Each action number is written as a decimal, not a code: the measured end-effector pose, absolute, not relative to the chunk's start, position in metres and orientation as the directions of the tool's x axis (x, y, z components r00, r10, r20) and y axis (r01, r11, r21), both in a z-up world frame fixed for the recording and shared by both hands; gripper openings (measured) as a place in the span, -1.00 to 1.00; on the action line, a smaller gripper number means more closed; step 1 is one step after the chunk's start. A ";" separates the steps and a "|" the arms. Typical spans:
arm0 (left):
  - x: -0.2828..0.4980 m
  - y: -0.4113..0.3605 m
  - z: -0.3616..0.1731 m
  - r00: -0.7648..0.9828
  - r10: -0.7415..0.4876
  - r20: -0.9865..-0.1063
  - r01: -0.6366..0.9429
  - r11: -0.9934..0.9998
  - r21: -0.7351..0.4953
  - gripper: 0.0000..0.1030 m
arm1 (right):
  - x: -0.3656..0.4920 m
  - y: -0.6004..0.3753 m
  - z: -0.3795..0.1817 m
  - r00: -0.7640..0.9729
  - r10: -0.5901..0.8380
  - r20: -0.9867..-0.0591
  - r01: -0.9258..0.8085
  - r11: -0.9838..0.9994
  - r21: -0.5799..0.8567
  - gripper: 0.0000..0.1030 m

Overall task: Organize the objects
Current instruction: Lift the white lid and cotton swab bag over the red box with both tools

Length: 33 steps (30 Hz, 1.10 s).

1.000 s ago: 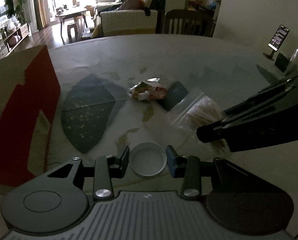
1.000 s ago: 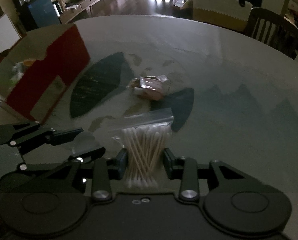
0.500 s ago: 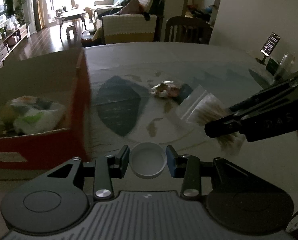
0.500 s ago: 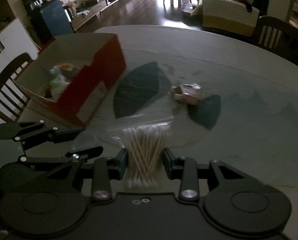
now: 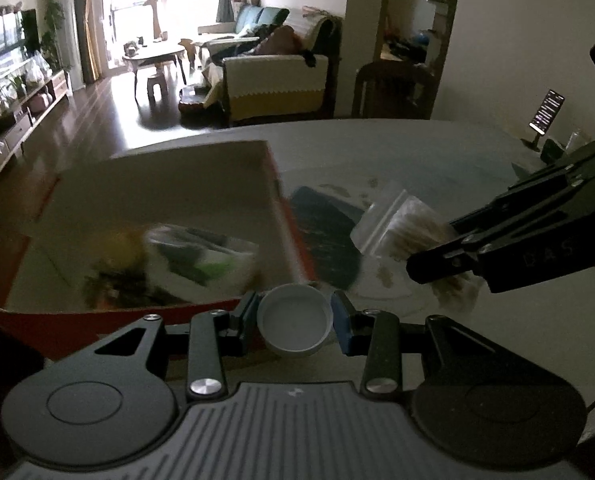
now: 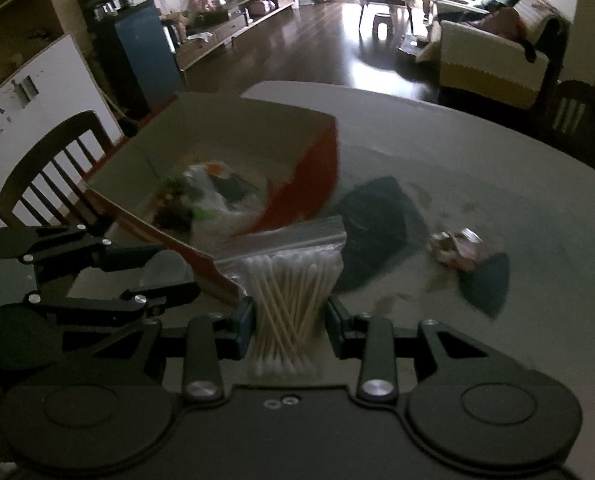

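White cap (image 5: 294, 325), bagged cotton swabs (image 6: 291, 300), gripper-held.

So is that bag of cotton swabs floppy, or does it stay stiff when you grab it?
Probably a bit of both. The bag of cotton swabs is thin clear plastic, so its top edge likely flops. The sticks bunch where the right gripper squeezes them and fan out above, so they probably shift. It looks light.

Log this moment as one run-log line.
left gripper: shut on white cap | right gripper: shut on cotton swab bag | red box: open, ahead
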State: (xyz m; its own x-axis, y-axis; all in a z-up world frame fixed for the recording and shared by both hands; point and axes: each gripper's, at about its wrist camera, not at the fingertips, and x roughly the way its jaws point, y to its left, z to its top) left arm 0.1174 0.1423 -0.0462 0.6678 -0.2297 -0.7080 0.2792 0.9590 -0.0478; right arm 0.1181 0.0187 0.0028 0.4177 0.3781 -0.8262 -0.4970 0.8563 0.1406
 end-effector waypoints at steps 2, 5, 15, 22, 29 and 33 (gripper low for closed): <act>0.119 0.156 -0.042 0.676 -0.222 -0.703 0.276 0.960 -0.038 -0.26 | 0.119 0.032 0.006 0.426 0.383 -0.820 -0.508 0.851 0.133 -0.30; 0.124 0.175 -0.037 0.686 -0.204 -0.698 0.269 0.963 -0.017 -0.26 | 0.124 0.054 0.012 0.437 0.389 -0.811 -0.527 0.842 0.120 -0.30; 0.153 0.227 -0.030 0.711 -0.139 -0.689 0.233 0.972 0.043 -0.26 | 0.158 0.110 0.011 0.468 0.379 -0.798 -0.543 0.836 0.078 -0.30; 0.184 0.245 -0.037 0.712 -0.087 -0.697 0.208 0.974 0.091 -0.26 | 0.187 0.134 -0.002 0.479 0.348 -0.806 -0.550 0.834 0.034 -0.30; 0.212 0.249 -0.056 0.697 -0.055 -0.715 0.203 0.971 0.123 -0.26 | 0.211 0.150 -0.026 0.468 0.297 -0.832 -0.537 0.843 -0.002 -0.30; 0.223 0.253 -0.070 0.673 -0.049 -0.738 0.206 0.971 0.124 -0.26 | 0.220 0.157 -0.041 0.460 0.265 -0.848 -0.528 0.849 -0.021 -0.30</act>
